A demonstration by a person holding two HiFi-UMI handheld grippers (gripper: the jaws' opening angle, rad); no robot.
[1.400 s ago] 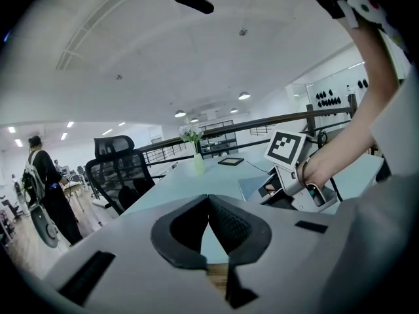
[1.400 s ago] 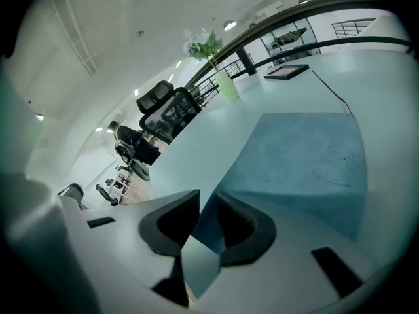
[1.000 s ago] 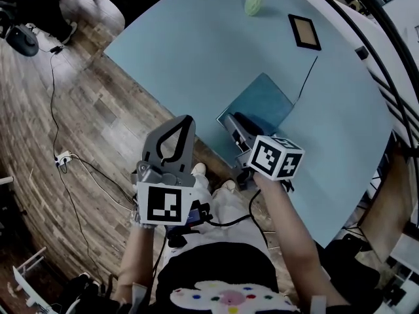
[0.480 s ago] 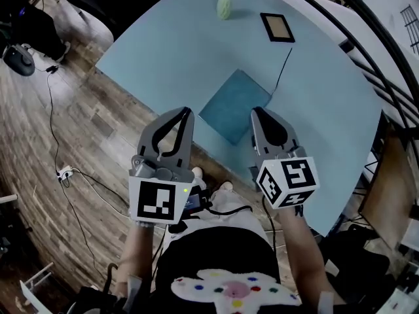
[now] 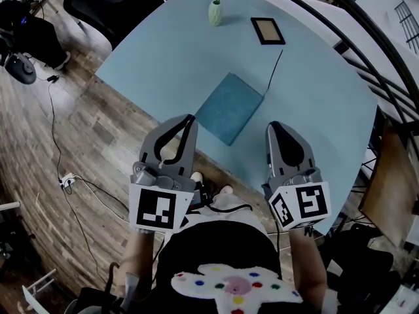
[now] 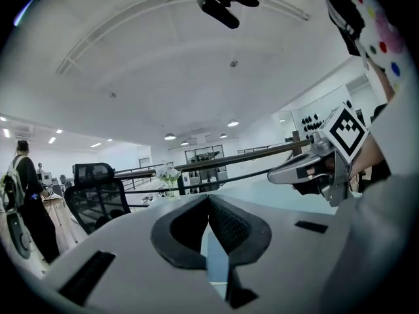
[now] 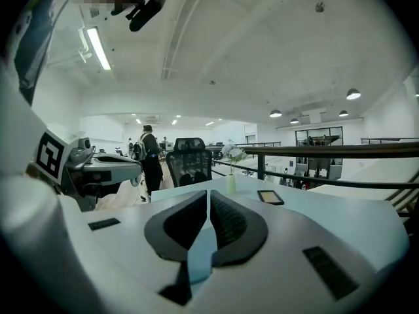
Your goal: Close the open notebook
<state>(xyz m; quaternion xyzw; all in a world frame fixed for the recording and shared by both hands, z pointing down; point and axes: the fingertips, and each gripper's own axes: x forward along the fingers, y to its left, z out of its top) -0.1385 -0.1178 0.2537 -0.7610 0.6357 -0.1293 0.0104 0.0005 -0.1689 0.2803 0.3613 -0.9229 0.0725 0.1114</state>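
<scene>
At the near edge of the one pale blue table (image 5: 163, 51) lies a single notebook (image 5: 229, 108), teal-covered, closed and flat, set at a slant to the edge. I count two grippers, both held up in front of the person and clear of the table, neither touching the notebook. The left gripper (image 5: 190, 118) hangs over the table's edge just to the notebook's left, its jaws pressed together with nothing between them. The right gripper (image 5: 273, 125) is to the notebook's right and nearer the person; its jaws have just been closing and now meet at the tips, also with nothing in them. Each carries one marker cube, so two in all: the left cube (image 5: 157, 208) and the right cube (image 5: 302, 205), both close to the person's body. Farther across the table there is one small pale vase (image 5: 215, 12) with stems in it, and beside that one flat dark-framed rectangle (image 5: 268, 30). One thin dark cable (image 5: 275, 67) runs from near that frame down to the notebook's far right corner. Two light shoes (image 5: 196, 174) show on the wooden floor (image 5: 78, 123) under the table edge, between the grippers. One black office chair (image 5: 108, 2) stands by the table's far left side. One person (image 7: 147, 152) with a backpack stands well off across the room.
</scene>
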